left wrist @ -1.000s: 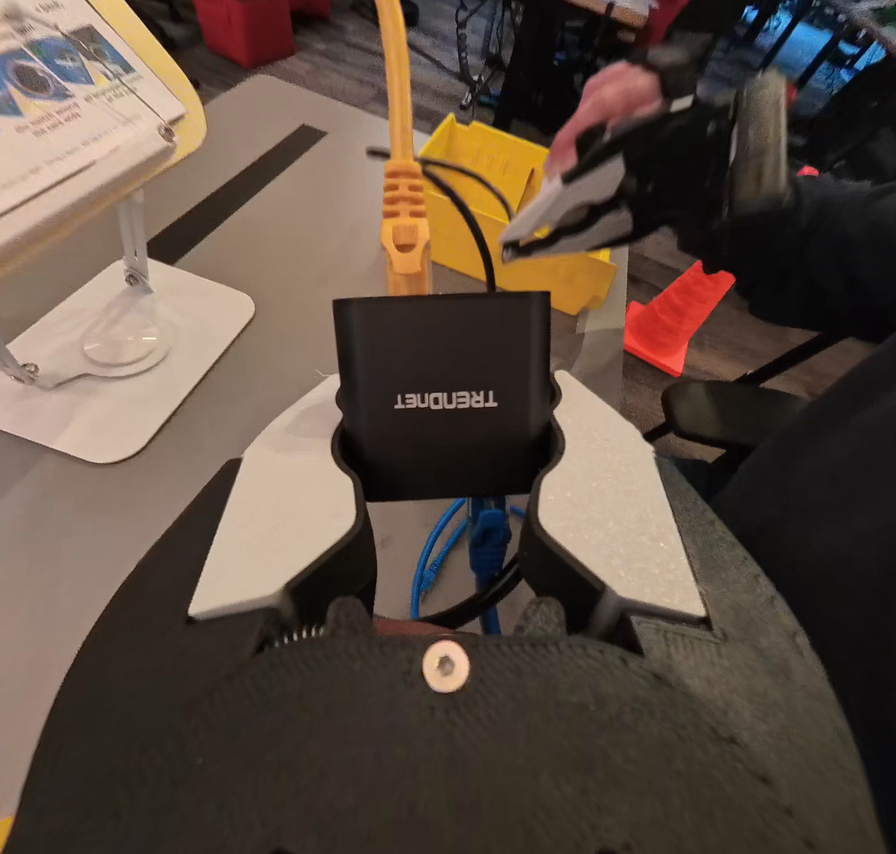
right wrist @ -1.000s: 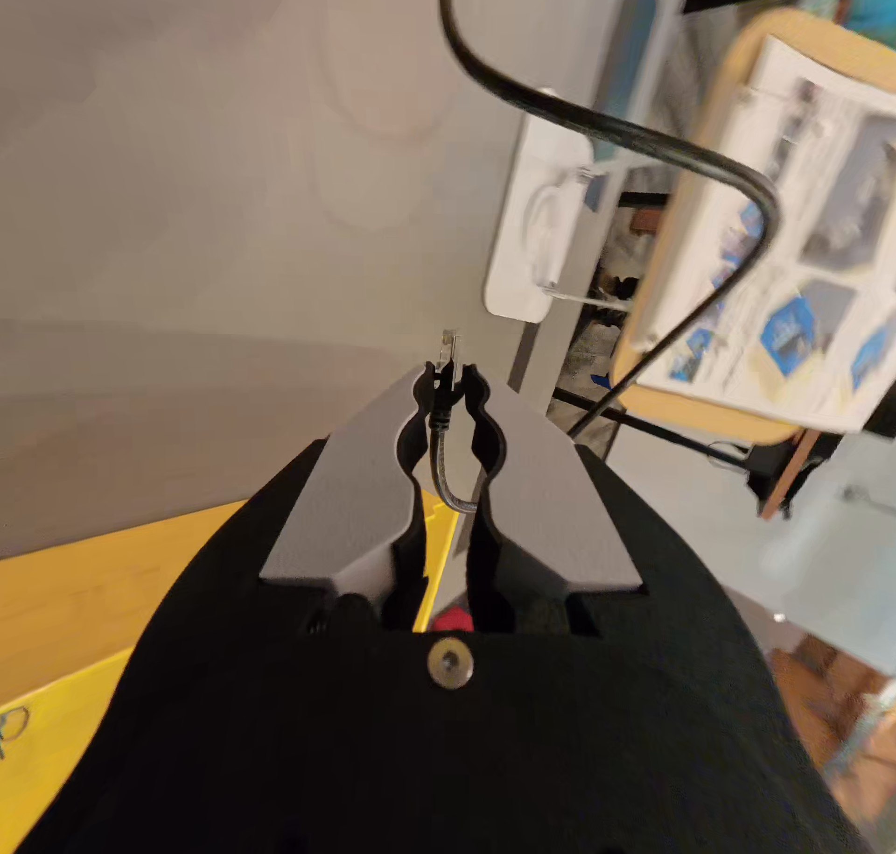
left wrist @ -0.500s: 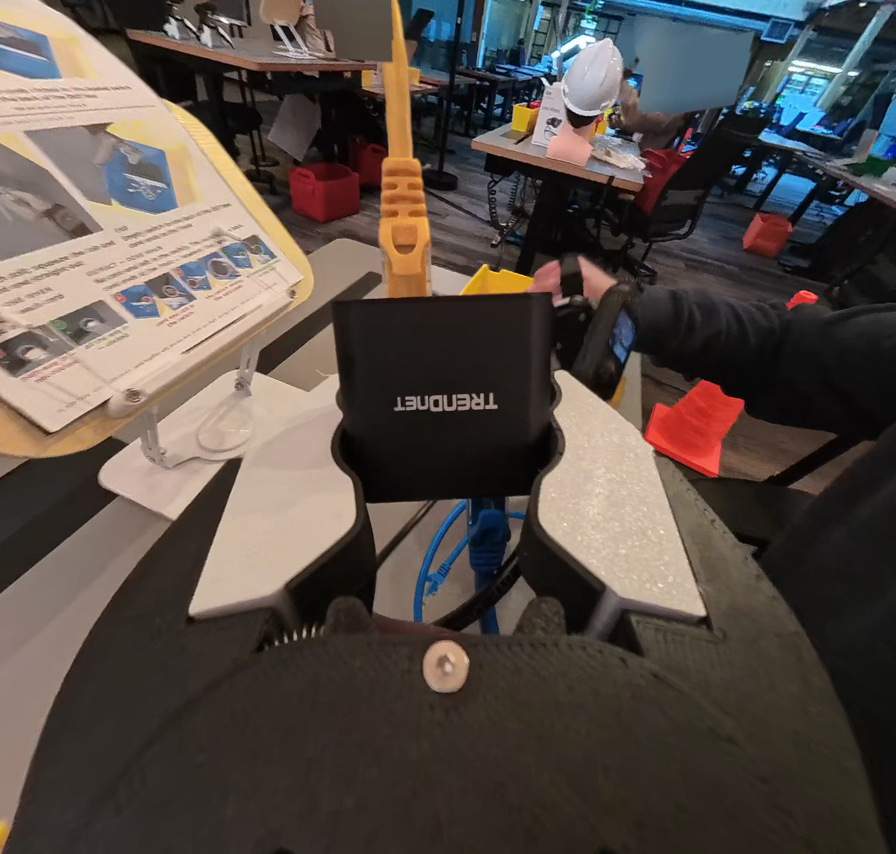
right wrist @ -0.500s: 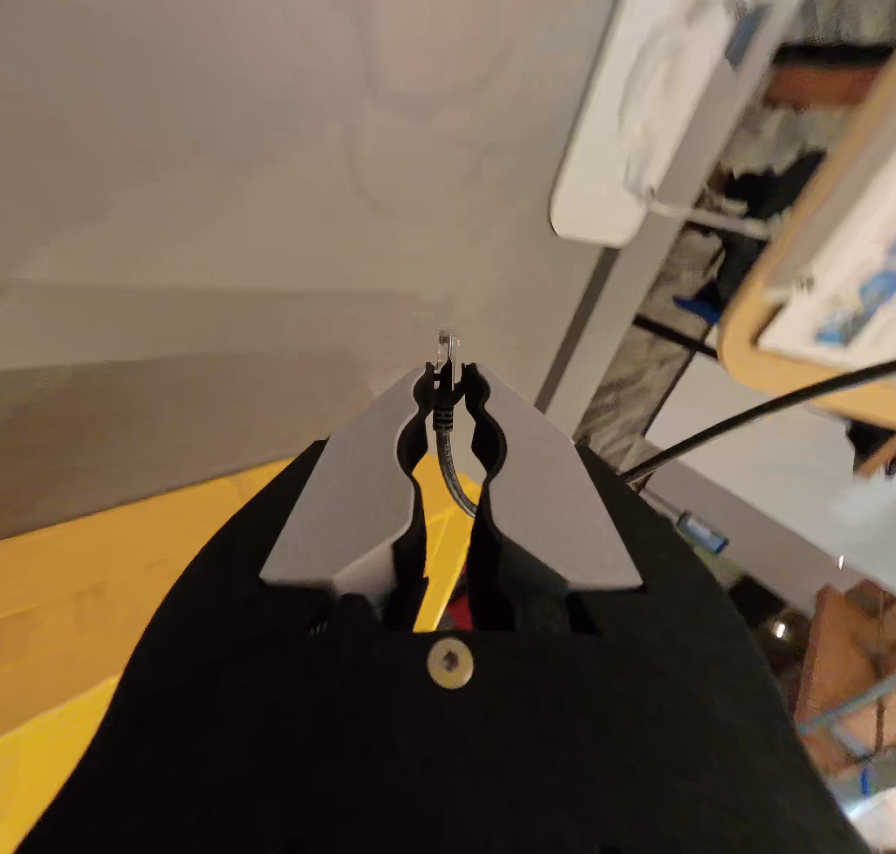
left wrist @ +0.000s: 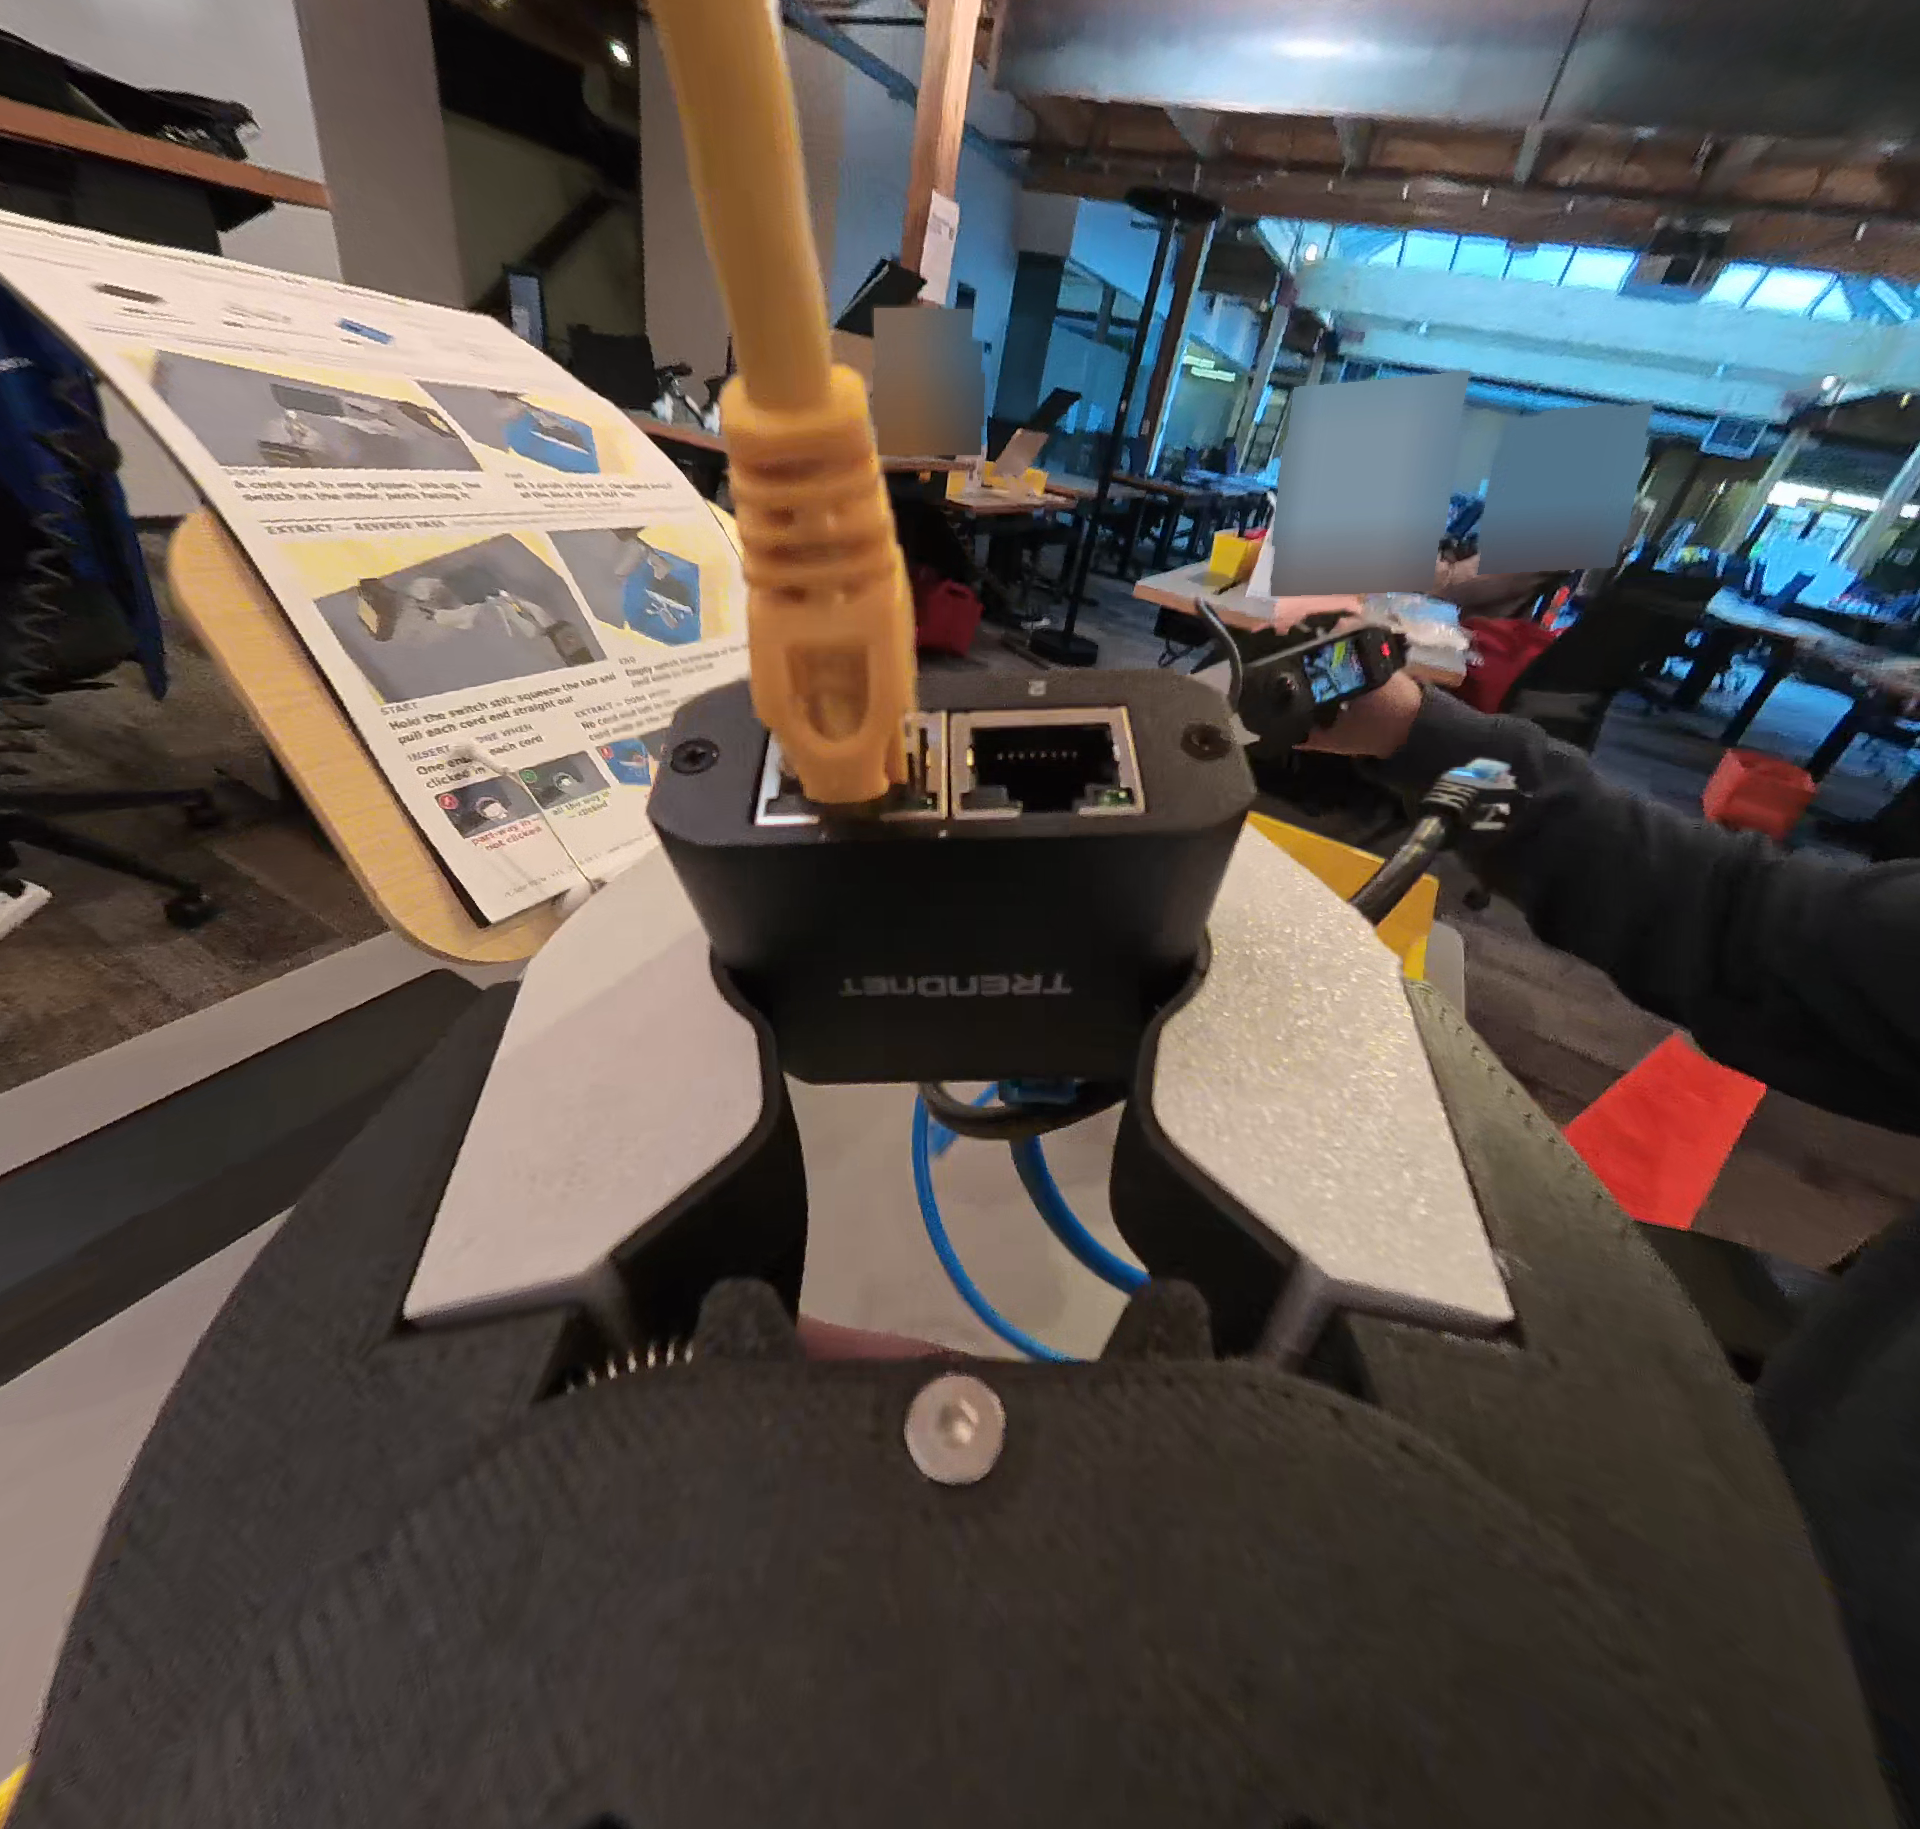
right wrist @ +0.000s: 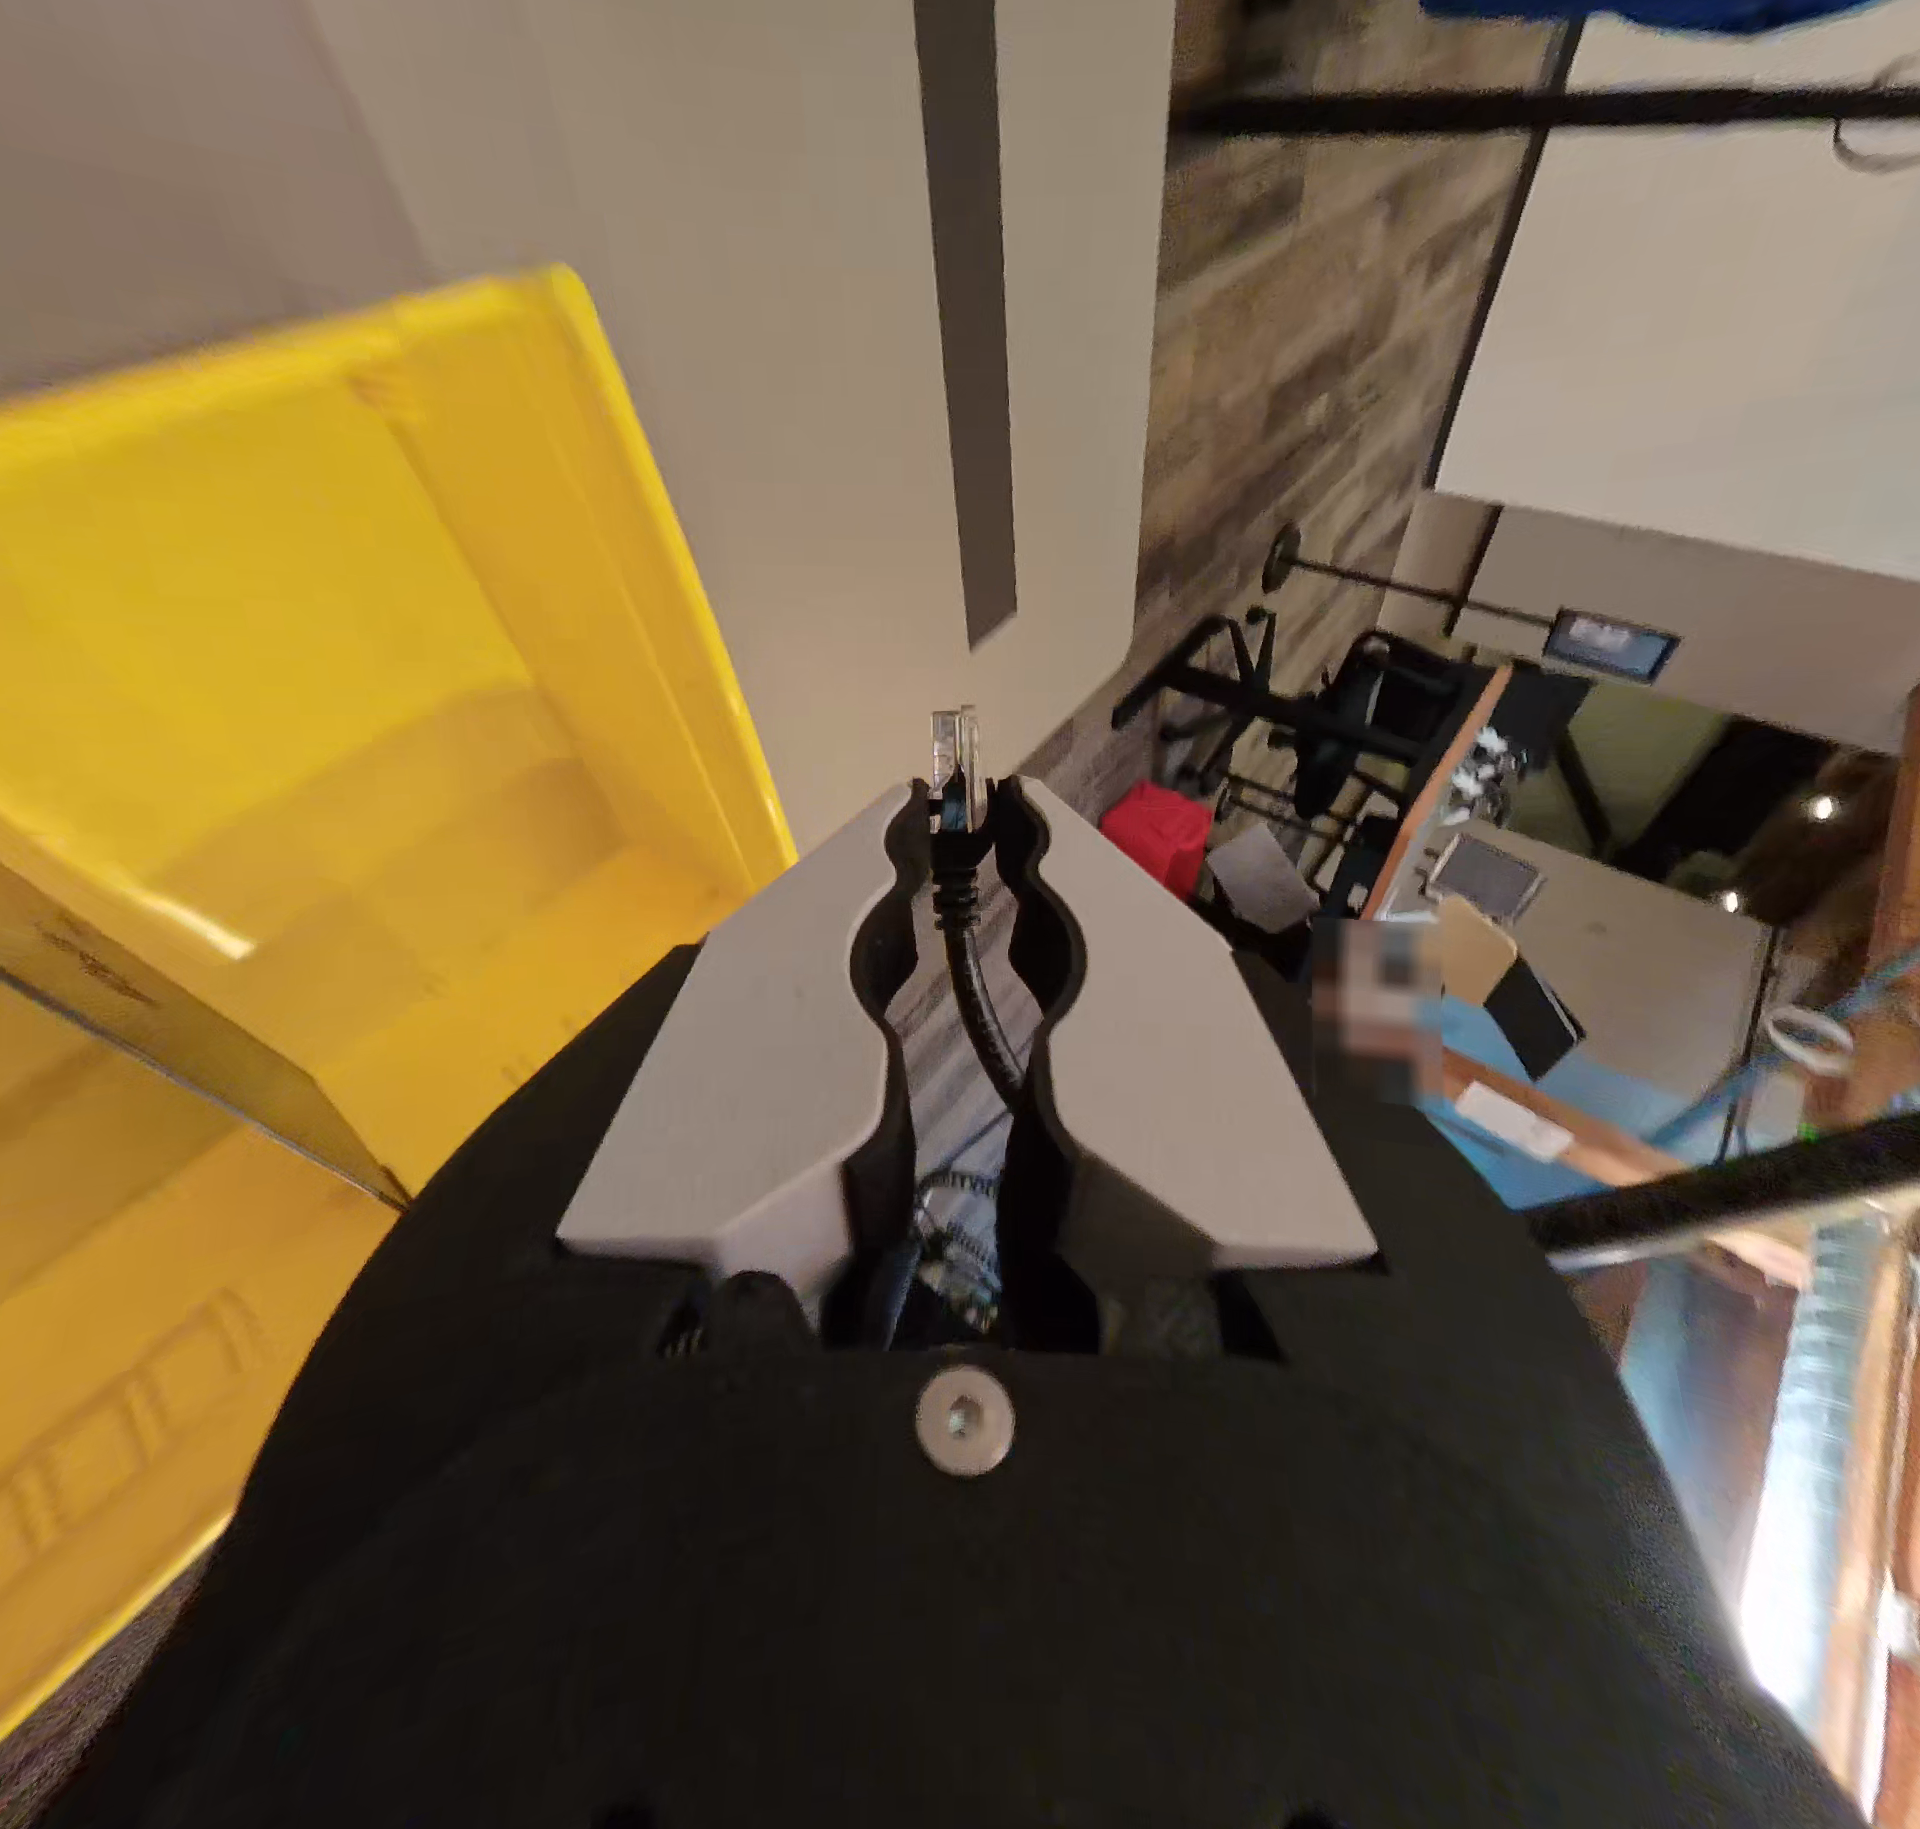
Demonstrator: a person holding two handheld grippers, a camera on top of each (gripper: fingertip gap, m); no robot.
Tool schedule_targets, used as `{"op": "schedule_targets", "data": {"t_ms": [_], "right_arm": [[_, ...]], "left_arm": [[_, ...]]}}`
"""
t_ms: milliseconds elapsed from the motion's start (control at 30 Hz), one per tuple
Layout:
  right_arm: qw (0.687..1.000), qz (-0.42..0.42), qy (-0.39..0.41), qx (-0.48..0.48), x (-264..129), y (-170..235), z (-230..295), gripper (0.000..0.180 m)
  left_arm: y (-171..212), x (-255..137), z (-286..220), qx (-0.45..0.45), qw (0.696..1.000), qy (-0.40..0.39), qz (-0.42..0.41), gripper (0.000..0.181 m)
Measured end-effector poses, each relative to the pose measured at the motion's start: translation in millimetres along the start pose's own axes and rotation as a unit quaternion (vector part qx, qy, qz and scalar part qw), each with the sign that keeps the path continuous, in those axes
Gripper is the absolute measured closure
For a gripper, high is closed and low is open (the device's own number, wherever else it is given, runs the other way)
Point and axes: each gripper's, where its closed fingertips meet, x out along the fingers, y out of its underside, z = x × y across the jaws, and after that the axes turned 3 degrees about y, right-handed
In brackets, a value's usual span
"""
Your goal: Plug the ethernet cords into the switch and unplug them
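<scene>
My left gripper [left wrist: 961, 958] is shut on the black switch [left wrist: 956, 906] and holds it tilted, port face towards the camera. A yellow ethernet cord [left wrist: 821, 636] is plugged into the left port. The right port [left wrist: 1044, 766] is empty. A blue cord [left wrist: 997, 1218] hangs under the switch. My right gripper [right wrist: 961, 803] is shut on a black ethernet cord [right wrist: 961, 906], its clear plug tip [right wrist: 956, 740] sticking out past the fingertips. In the left wrist view that black plug [left wrist: 1460, 803] shows to the right of the switch, apart from it, beside a dark sleeve [left wrist: 1714, 948].
A printed sheet on a wooden stand [left wrist: 416, 574] stands left of the switch. A yellow bin [right wrist: 312, 636] sits on the grey table [right wrist: 727, 221] to the right gripper's left. A red cone [left wrist: 1662, 1145] is on the floor at the right. One gripper's finger ends stand about 60 cm off the other's.
The left gripper has tipped the switch back, so its port face now shows. The right gripper has swung with the black cord off the tabletop and now points past the yellow bin.
</scene>
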Motion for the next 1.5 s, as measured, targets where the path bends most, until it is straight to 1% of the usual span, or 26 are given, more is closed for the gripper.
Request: {"op": "schedule_targets", "data": {"t_ms": [67,167,267,300,333,367,500,600,667,733,833,967,1033,1100,1133,1167,1200,1233,1300,1367,1400,1467,1500], "right_arm": [[1.000,0.022,0.009,0.013,3,20,-9,0.170],[0.999,0.020,0.021,0.039,-2,38,-22,0.170],[0.997,-0.009,0.033,0.075,-22,37,-39,0.170],[0.995,-0.042,0.028,0.088,-32,27,-41,0.170],[0.994,-0.063,0.032,0.087,-45,16,-44,0.170],[0.993,-0.080,0.033,0.075,-60,2,-43,0.170],[0.981,-0.192,0.014,-0.004,-118,-97,-16,0.171],[0.965,-0.258,-0.004,-0.045,-146,-167,9,0.171],[0.952,-0.297,-0.040,-0.057,-153,-208,29,0.171],[0.947,-0.305,-0.065,-0.077,-147,-238,51,0.171],[0.931,-0.329,-0.135,-0.076,-137,-279,90,0.171],[0.900,-0.360,-0.238,-0.058,-125,-317,140,0.171],[0.865,-0.386,-0.321,0.022,-129,-334,151,0.171],[0.841,-0.399,-0.356,0.079,-125,-342,151,0.170],[0.815,-0.415,-0.387,0.117,-128,-347,150,0.171],[0.779,-0.433,-0.425,0.156,-137,-352,149,0.171],[0.759,-0.441,-0.442,0.185,-139,-356,147,0.170],[0.762,-0.437,-0.436,0.197,-134,-356,145,0.170],[0.778,-0.421,-0.420,0.201,-119,-352,147,0.171],[0.825,-0.381,-0.376,0.179,-88,-340,153,0.170],[0.830,-0.374,-0.377,0.169,-81,-336,159,0.170],[0.821,-0.371,-0.409,0.146,-81,-331,177,0.170],[0.821,-0.371,-0.412,0.136,-82,-329,182,0.169]], "left_arm": [[-3,-8,5,-0.004,1.000,-0.007,-0.013,0.109],[-4,-17,11,-0.007,1.000,-0.013,-0.025,0.106],[5,-15,16,-0.011,1.000,-0.016,-0.014,0.107],[8,-10,13,-0.008,1.000,-0.010,-0.008,0.109],[12,-5,8,-0.001,1.000,-0.004,0.005,0.107],[16,2,4,0.007,1.000,-0.001,0.017,0.107],[36,36,-13,0.014,0.997,0.025,0.072,0.109],[56,64,-36,0.029,0.991,0.059,0.117,0.107],[69,81,-53,0.030,0.986,0.088,0.136,0.106],[81,95,-66,0.034,0.981,0.110,0.155,0.107],[93,111,-84,0.037,0.976,0.138,0.166,0.107],[114,129,-106,0.042,0.964,0.178,0.195,0.106],[117,133,-111,0.039,0.963,0.185,0.192,0.106],[123,136,-118,0.059,0.960,0.187,0.199,0.107],[125,138,-121,0.065,0.961,0.184,0.198,0.107],[126,140,-123,0.065,0.961,0.185,0.193,0.107],[127,141,-123,0.068,0.962,0.185,0.190,0.107],[129,142,-122,0.075,0.961,0.183,0.193,0.107],[134,141,-122,0.084,0.958,0.186,0.201,0.107],[141,138,-125,0.098,0.952,0.193,0.216,0.107],[146,136,-125,0.109,0.948,0.192,0.229,0.107],[153,134,-127,0.109,0.945,0.199,0.236,0.107],[157,133,-125,0.107,0.945,0.198,0.239,0.107]]}}
